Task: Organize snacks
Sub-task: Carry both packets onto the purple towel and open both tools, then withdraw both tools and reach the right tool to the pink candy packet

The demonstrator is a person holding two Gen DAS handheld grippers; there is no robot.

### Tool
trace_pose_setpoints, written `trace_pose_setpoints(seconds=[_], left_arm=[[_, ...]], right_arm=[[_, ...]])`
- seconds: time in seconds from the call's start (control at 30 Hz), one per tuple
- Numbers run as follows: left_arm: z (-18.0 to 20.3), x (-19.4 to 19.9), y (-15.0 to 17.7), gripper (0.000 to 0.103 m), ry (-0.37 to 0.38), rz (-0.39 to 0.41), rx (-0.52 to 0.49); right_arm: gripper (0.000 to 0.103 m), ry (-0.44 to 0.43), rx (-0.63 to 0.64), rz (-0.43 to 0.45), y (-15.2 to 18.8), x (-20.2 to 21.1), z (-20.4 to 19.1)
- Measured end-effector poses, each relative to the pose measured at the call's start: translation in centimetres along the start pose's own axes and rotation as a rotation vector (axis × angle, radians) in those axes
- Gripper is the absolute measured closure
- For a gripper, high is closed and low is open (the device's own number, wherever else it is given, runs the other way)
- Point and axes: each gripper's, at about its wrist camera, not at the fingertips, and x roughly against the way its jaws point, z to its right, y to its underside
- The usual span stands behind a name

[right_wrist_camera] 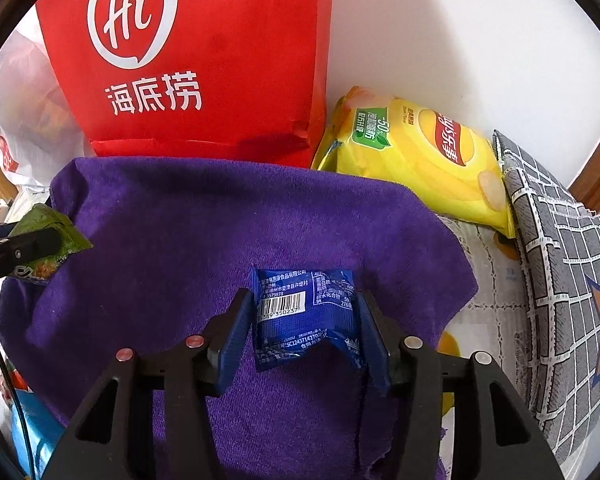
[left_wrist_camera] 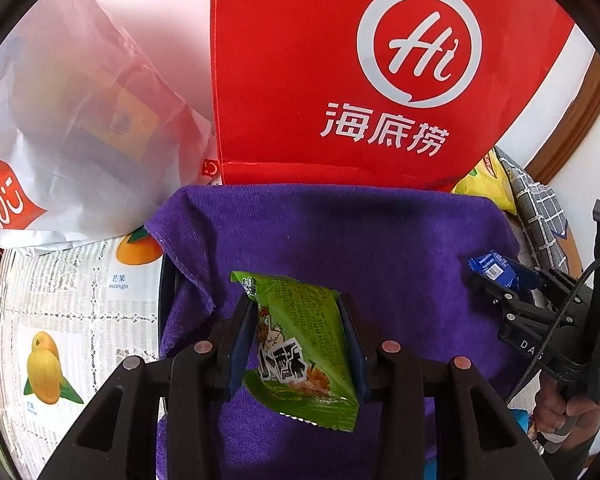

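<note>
Both grippers are loaded: my left gripper [left_wrist_camera: 300, 332] is clamped on the green packet [left_wrist_camera: 300, 344], and my right gripper [right_wrist_camera: 304, 320] has the blue packet [right_wrist_camera: 304, 316] between its pads. There the left pad sits against the wrapper, but the right side of the wrapper is crumpled and I cannot tell whether that pad presses on it. I take the purple towel [left_wrist_camera: 340, 232] as my landmark. Behind it stands the red bag [left_wrist_camera: 340, 60], upright against the wall. Off its back left corner slumps a white plastic bag [left_wrist_camera: 60, 120] with something boxy inside. At its back right corner the yellow chip bag [right_wrist_camera: 420, 152] leans against the red bag's side, with a grey checked cushion [right_wrist_camera: 560, 260] beyond it. Over the towel's middle hangs the green packet; the blue one is toward its right edge. As I judge it, sorting is mid-way at best: two small snacks are picked up but neither is put away, and the chip bag lies loose off the towel. Still to do is placing both packets, probably in the red bag or in a tidy row, then the chips.
</note>
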Motion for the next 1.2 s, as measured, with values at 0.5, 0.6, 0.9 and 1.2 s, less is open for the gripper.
trace_pose_setpoints(seconds=[0.5, 0.6, 0.9, 1.2], left_arm=[[0.7, -0.6, 0.1, 0.063, 0.005, -0.009, -0.01], [0.6, -0.6, 0.2, 0.063, 0.007, -0.01, -0.011], [0.5, 0.2, 0.1, 0.051, 0.007, -0.007, -0.014], [1.9, 4.0, 0.2, 0.041, 0.005, 0.092, -0.055]], right_arm=[[0.036, 0.014, 0.025, 0.035, -0.1, 1.8, -0.7], [0.035, 0.012, 0.018, 0.055, -0.3, 2.7, -0.6], [0.035, -0.003, -0.022, 0.088, -0.4, 5.2, -0.5], [0.035, 0.047, -0.028, 0.137, 1.2, 9.4, -0.6]])
